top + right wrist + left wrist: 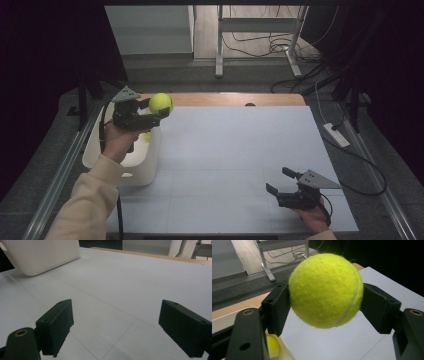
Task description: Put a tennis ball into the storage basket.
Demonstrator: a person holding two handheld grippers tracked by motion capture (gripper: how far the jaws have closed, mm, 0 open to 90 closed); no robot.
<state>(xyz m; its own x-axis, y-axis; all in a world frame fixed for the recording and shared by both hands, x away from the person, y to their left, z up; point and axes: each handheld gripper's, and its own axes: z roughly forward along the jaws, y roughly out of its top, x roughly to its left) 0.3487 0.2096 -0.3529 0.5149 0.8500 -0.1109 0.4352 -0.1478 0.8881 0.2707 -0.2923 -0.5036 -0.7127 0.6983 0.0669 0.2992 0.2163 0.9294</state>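
A yellow tennis ball is held in the air above the cream bin at the table's left. My left gripper is shut on it; in the left gripper view both black pads press the sides of the tennis ball. Another yellow ball lies inside the bin below, and a bit of it shows past the gripper. My right gripper rests low over the white table at the front right, open, with nothing between its jaws.
The white table top has a wooden strip along its far edge. The cream bin's wall stands far across the table in the right gripper view. Cables and a metal frame leg lie on the floor beyond the table.
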